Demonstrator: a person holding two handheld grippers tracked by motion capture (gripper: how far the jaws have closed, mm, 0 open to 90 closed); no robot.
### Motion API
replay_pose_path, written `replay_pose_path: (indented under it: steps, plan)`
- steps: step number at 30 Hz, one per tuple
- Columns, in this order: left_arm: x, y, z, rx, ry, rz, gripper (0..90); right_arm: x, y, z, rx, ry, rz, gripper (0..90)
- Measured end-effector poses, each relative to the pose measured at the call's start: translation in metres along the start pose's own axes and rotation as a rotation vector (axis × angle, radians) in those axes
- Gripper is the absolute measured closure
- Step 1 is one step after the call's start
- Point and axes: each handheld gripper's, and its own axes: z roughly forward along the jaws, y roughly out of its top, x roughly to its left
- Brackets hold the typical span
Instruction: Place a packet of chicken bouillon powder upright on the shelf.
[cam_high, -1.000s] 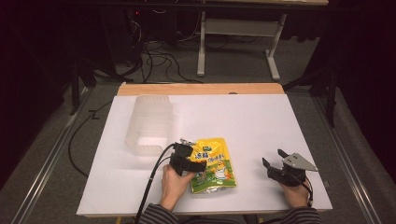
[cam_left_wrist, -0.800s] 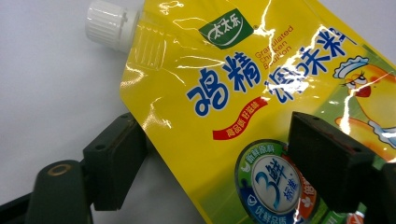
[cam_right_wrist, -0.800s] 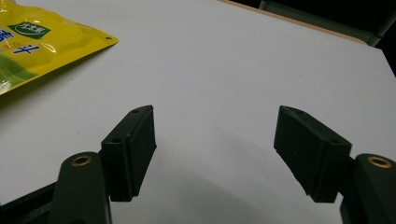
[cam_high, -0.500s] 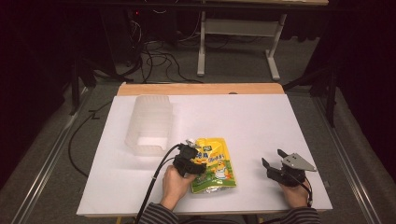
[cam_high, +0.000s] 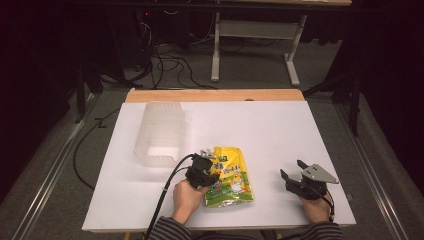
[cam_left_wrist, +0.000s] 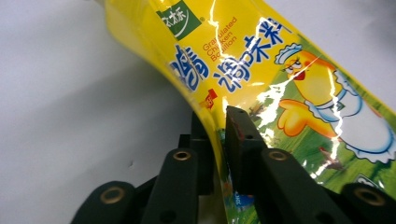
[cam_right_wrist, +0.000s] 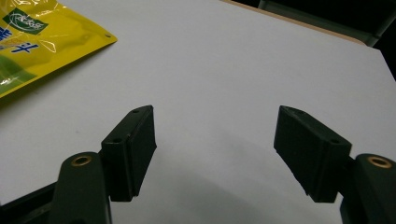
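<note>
Pouch (cam_left_wrist: 261, 70) edge pinched in left tool (cam_left_wrist: 219, 140), on table (cam_high: 280, 130)

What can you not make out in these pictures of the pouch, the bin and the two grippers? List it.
- Yellow pouch: its lower edge is cut off by the left gripper view's frame.
- Left gripper, high view: its fingers are too small to tell apart.
- Translucent bin, high view: contents unclear through its cloudy walls.
- Right gripper: body below the frame.
</note>
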Motion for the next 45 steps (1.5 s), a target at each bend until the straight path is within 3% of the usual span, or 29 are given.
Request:
replay_pose_path:
  steps: [4,7,10,13,17,20,26,35,45]
  plan:
    - [-0.003,0.0,-0.003,-0.027,0.003,0.026,89.6,0.0,0.0,0.0,-0.002,0.001,-0.003,30.0]
    - [-0.003,0.002,-0.008,-0.056,-0.024,0.027,90.0,0.0,0.0,0.0,-0.003,0.002,-0.002,29.9]
    - [-0.005,0.005,-0.017,-0.101,-0.051,0.034,90.0,0.0,0.0,0.0,0.001,0.001,0.002,29.9]
    - [-0.01,0.008,-0.027,-0.143,-0.052,0.062,90.0,0.0,0.0,0.0,0.001,0.002,-0.004,30.0]
    - [-0.014,0.011,-0.042,-0.238,-0.056,0.089,90.0,0.0,0.0,0.0,0.001,0.003,-0.002,30.0]
    - [-0.017,0.014,-0.052,-0.27,-0.062,0.111,90.0,0.0,0.0,0.001,0.006,0.004,-0.011,30.0]
    - [-0.019,0.02,-0.068,-0.3,-0.073,0.148,90.0,0.0,0.0,0.001,0.008,0.007,0.001,30.1]
    - [-0.025,0.031,-0.086,-0.316,-0.048,0.214,90.0,-0.001,0.0,0.0,-0.001,0.009,-0.003,29.9]
    - [-0.019,0.04,-0.099,-0.337,-0.056,0.217,90.0,-0.001,0.0,0.0,-0.008,0.008,0.002,29.9]
